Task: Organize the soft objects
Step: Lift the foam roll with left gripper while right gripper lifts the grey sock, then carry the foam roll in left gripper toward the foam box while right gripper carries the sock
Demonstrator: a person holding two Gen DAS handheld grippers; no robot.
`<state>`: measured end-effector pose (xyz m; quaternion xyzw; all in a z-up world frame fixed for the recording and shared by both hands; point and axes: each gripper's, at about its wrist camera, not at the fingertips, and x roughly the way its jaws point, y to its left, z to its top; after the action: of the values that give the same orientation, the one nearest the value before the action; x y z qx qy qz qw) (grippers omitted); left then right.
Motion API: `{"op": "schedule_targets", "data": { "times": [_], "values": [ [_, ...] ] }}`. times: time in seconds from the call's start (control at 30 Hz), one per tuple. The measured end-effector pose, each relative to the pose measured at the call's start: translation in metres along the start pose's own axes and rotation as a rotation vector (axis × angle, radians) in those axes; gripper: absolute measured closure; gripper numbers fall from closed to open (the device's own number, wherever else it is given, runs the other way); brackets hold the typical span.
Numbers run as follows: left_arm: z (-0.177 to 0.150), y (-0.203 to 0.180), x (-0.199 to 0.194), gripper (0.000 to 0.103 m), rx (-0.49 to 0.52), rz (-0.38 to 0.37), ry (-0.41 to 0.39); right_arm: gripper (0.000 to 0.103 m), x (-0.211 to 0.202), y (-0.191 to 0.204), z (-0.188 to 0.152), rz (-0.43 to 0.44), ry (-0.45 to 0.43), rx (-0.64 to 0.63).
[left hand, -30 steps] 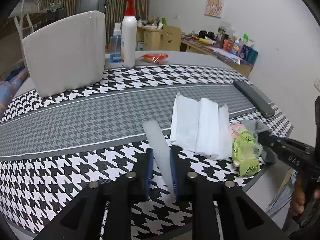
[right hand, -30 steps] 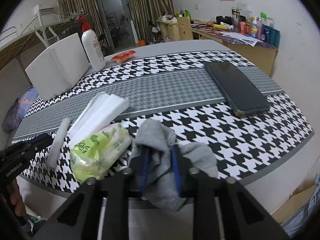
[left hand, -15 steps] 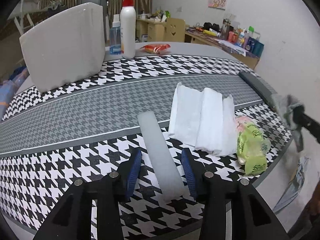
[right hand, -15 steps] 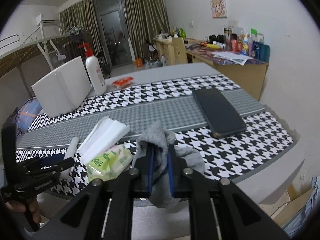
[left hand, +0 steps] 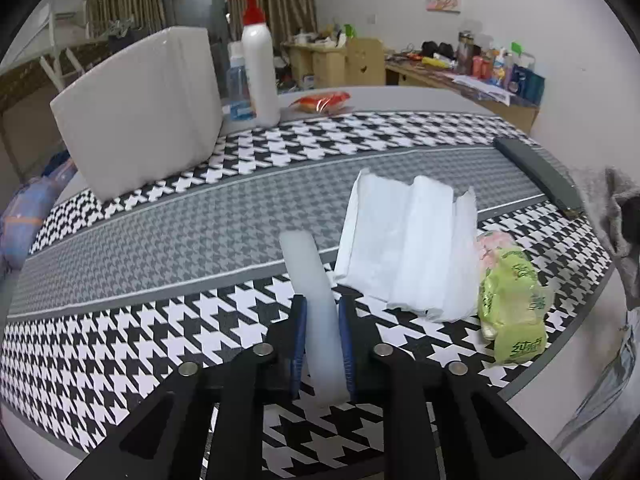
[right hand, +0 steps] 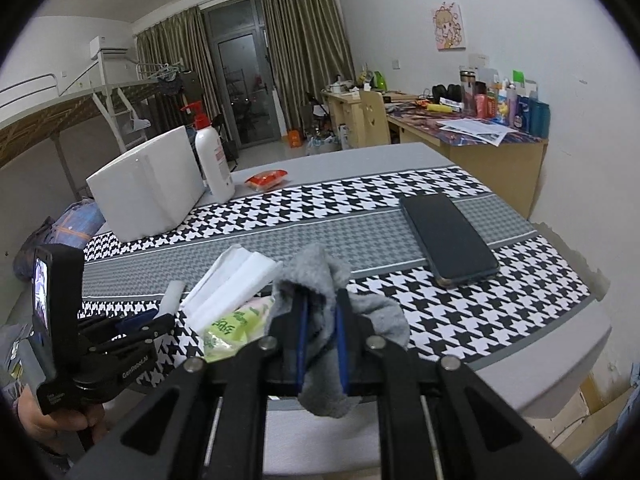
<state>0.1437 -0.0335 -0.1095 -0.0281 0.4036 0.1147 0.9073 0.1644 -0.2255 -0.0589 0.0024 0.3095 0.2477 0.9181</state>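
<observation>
Two grippers over a houndstooth-patterned tabletop [left hand: 168,216]. Left gripper [left hand: 322,316] closing its blue pads around one pale, translucent, rounded soft strip [left hand: 310,276] lying near the tabletop's near edge. Right gripper [right hand: 320,322] clamped tight on one fuzzy grey sock [right hand: 320,276], lifted clear of the cloth. Between them, one stack of folded white tissues [left hand: 408,244] and one crinkly green tissue pack [left hand: 512,312]. Farther off: one flat dark phone [right hand: 448,236], one smooth white box [left hand: 140,116], one red-capped pump bottle [left hand: 260,64].
</observation>
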Motion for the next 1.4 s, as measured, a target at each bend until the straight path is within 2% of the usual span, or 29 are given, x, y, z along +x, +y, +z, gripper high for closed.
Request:
{"op": "schedule_targets", "data": {
  "times": [0.23,0.47,0.67,1.4],
  "values": [
    [0.002,0.004,-0.013,0.087,-0.001,-0.034,-0.024,0.087,-0.003,0.009,0.005,0.03,-0.023,-0.036],
    [0.013,0.016,-0.035,0.087,-0.011,-0.034,-0.093,0.087,-0.001,0.016,0.009,0.059,-0.033,-0.039],
    [0.02,0.028,-0.049,0.087,-0.012,-0.072,-0.152,0.087,-0.002,0.023,0.012,0.063,-0.044,-0.046],
    [0.034,0.075,-0.078,0.087,0.025,-0.101,-0.247,0.087,0.002,0.074,0.025,0.094,-0.092,-0.084]
  ]
}}
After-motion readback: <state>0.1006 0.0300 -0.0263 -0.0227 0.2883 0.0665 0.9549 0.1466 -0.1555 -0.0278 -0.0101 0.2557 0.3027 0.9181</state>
